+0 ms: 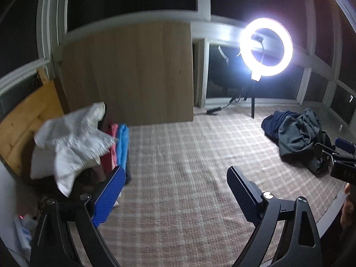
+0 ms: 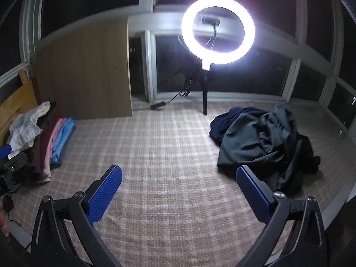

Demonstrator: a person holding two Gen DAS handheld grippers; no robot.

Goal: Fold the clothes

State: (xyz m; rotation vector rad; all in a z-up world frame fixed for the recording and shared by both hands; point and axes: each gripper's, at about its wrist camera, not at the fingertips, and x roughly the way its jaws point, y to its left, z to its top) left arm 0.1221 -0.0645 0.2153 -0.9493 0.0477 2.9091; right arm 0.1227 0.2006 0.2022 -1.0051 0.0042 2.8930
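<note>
Both the left gripper (image 1: pixel 173 193) and the right gripper (image 2: pixel 179 193) were held spread wide and empty above the checked pink-and-cream woven mat (image 2: pixel 169 146). A stack of folded red, pink and blue garments (image 2: pixel 55 144), long axis running away from the cameras, was seen at the left under a loose white cloth (image 2: pixel 24 129), while a crumpled heap of dark grey and navy clothing (image 2: pixel 267 138), with no clear axis, lay at the right. A stage between garments was judged likely, and the dark heap would need grasping by an edge and spreading flat.

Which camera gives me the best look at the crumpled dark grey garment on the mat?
Right wrist view: the crumpled dark grey garment lies large, near and whole beside the navy cloth. The left wrist view shows it smaller, near the edge, partly hidden by the right gripper.
</note>
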